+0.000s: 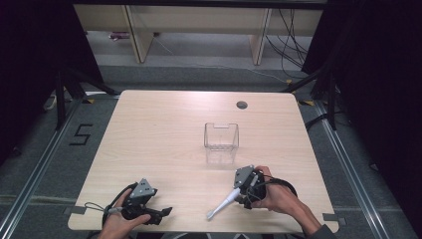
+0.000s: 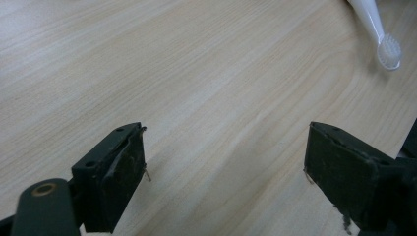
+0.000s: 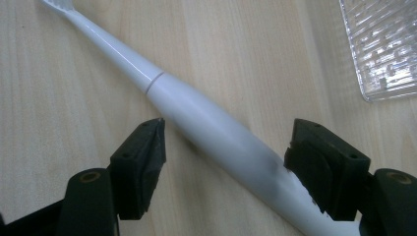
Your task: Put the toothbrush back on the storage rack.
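- the white electric toothbrush [image 3: 206, 118] lies flat on the bench [image 1: 164, 134], near the front edge, just in front of the clear plastic container [image 1: 221, 137] and a little to its right; its brush head points toward the front edge and the left tool
- the right tool [image 1: 247, 189] straddles the toothbrush's thick handle; in the right gripper view its jaws stand apart on either side; one pad looks to be touching the handle at most, the other is clear of it, so this is no grip yet; the toothbrush rests on the wood, not lifted
- the left tool [image 1: 161, 213] sits well left of the toothbrush, by the front edge, jaws wide apart with only bare wood between them; the brush head [image 2: 388, 51] shows at the far corner of its view
- judgement: the work is at its start; the grasp is lined up but not closed; closing, lifting and likely carrying to the container are all left
- room: the container stands upright with its top open, close behind the toothbrush; the bench around it is bare, so a short lift and carry looks unobstructed; the front edge lies close behind the right hand [image 1: 278, 199]
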Demonstrator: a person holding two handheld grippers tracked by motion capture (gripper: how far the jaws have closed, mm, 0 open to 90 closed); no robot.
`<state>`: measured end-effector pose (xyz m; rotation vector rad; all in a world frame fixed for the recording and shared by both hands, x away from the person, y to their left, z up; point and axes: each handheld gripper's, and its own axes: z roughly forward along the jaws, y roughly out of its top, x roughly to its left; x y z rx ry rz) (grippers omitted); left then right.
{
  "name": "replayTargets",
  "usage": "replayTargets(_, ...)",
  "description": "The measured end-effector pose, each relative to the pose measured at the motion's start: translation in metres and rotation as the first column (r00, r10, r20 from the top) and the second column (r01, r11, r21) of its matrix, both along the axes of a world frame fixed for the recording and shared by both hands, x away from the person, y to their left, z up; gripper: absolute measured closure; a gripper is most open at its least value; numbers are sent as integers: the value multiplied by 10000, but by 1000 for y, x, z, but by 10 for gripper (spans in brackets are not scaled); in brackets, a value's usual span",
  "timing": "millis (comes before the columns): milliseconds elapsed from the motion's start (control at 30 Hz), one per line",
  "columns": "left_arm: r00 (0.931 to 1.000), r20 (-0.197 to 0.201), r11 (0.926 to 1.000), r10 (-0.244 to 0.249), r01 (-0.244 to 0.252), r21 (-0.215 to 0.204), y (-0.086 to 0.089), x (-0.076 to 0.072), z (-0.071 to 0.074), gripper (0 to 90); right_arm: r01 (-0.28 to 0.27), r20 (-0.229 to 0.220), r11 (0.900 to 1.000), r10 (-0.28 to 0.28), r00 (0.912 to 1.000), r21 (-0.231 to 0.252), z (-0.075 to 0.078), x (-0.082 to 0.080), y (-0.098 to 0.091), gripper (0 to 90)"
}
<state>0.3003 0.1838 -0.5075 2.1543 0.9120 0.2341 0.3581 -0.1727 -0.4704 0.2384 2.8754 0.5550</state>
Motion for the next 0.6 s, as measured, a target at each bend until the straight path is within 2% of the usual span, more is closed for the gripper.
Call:
replayTargets(33,10000,10,9997,49,-49,-223,-1,-1,-1,149,-131,-46,9999,131,9999,-51,0,1,1,306)
replayTargets(67,10000,-28,9999,25,-25,-150,-1,0,0,149,107,-211,9999,-109,9997,-110,-2,-1,2,307)
replayTargets(100,10000,-18,9999,12,-12,-160,-1,0,0,149,107,-211,9999,-109,9997,-110,-2,-1,2,307)
replayTargets(133,10000,12,10000,53,-53,38,0,0,0,149,36,-312,9997,-43,9995,-237,-4,0,3,312)
replayTargets(233,10000,17,10000,26,-26,46,0,0,0,149,0,-241,9996,-7,9997,-291,-5,1,3,312)
replayTargets(300,10000,5,9998,41,-41,-186,-1,-1,0,149,-44,-281,9994,35,9996,-331,-5,1,4,315)
replayTargets(467,10000,-21,9998,27,-27,-189,-1,0,0,149,-131,-282,9986,116,9995,-521,-6,3,7,345)
replayTargets(500,10000,-6,9998,45,-45,-191,-1,-1,0,149,-363,-149,9975,355,9993,-600,-8,5,7,348)
replayTargets(567,10000,-7,9998,42,-42,-193,-1,-1,0,149,-23,-226,9962,3,9997,-868,-8,3,8,367)
replayTargets(600,10000,-10,9998,45,-45,-182,0,0,0,149,-185,-200,9957,168,9997,-905,-9,5,9,383)
